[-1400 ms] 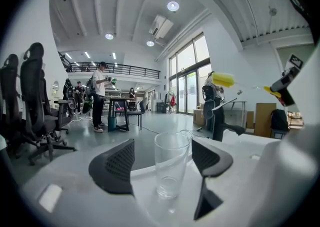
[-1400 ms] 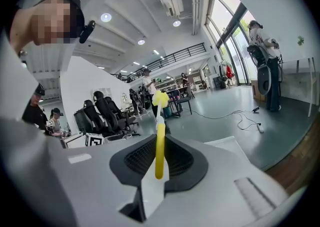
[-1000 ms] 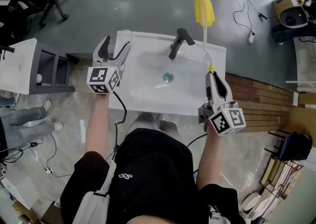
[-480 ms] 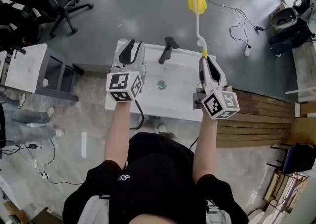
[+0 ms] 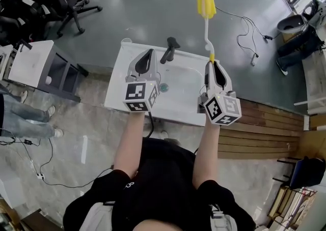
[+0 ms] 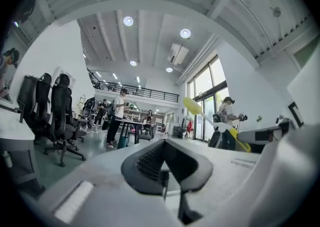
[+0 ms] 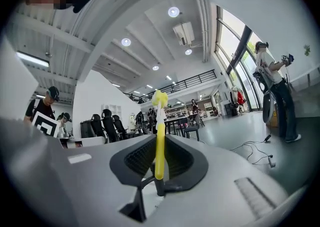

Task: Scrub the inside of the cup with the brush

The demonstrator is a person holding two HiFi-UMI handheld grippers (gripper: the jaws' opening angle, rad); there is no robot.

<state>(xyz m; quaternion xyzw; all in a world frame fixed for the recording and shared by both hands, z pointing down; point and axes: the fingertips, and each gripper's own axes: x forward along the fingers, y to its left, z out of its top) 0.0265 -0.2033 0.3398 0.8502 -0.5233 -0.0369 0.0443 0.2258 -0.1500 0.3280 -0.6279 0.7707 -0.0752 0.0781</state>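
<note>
Brush (image 7: 159, 138): yellow sponge head, white stem, yellow handle, projecting straight ahead of your right gripper (image 5: 212, 65), jaws clamped on handle. Your left gripper (image 5: 147, 55): jaws just closed, empty.

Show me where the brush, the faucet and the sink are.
brush (image 5: 206, 4), head view, on its yellow scrubbing head.
faucet (image 5: 169, 49), head view, on the middle of its dark body.
sink (image 5: 116, 80), head view, on the bare white rim at the left.

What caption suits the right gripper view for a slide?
Right gripper shut on a yellow brush, its head pointing out across an open hall.
</note>
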